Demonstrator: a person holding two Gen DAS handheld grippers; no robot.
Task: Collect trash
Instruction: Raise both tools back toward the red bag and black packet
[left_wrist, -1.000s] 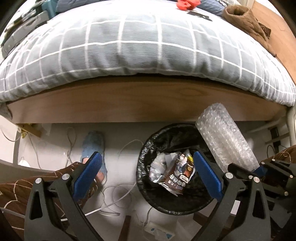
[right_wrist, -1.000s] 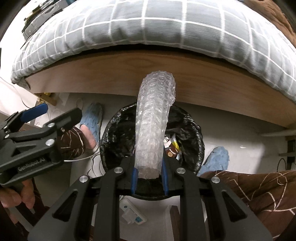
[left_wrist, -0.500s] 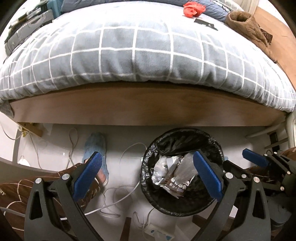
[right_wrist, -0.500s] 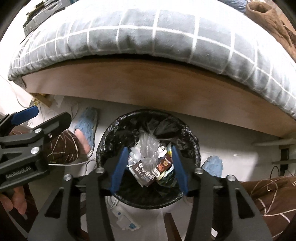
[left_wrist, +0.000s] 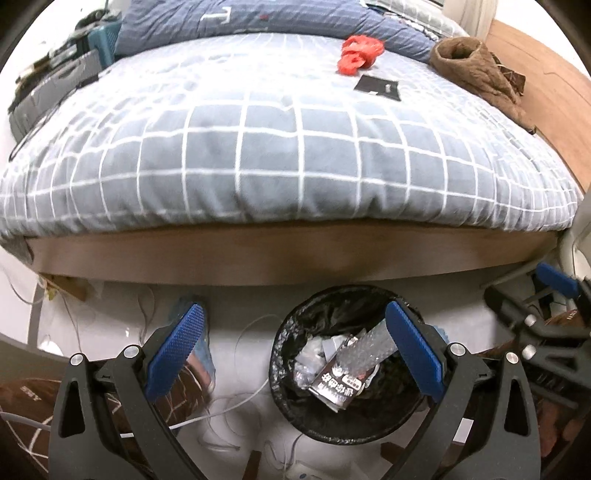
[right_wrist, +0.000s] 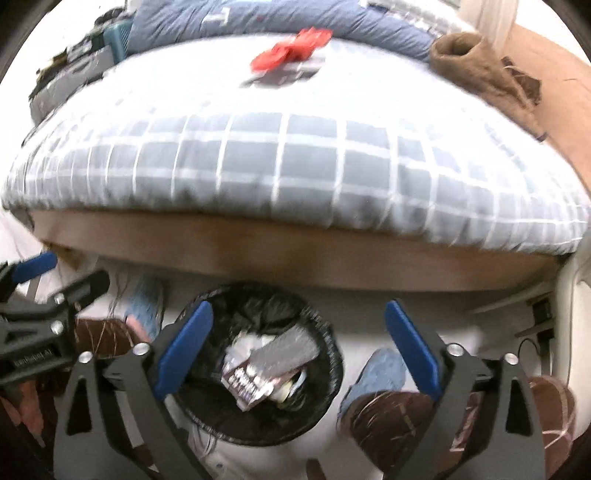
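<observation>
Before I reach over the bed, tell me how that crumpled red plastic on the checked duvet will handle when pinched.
The red plastic looks like thin, crumpled film, so it is probably very light and floppy, and should crush flat between the tongs. Its glossy folds suggest that it may slip, so a bunched part is likely safest. It lies on the soft duvet, which may give under a downward press.

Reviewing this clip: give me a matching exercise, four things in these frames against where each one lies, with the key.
Things:
1. roll of clear bubble wrap
2. crumpled red plastic bag
3. brown fleece garment
4. white cable

Places:
A. on the floor beside the bin
B. inside the black-lined round bin
C. at the bed's far right edge
D. mid-bed, by a flat black packet

Pairs: 1-B, 2-D, 3-C, 4-A
</observation>
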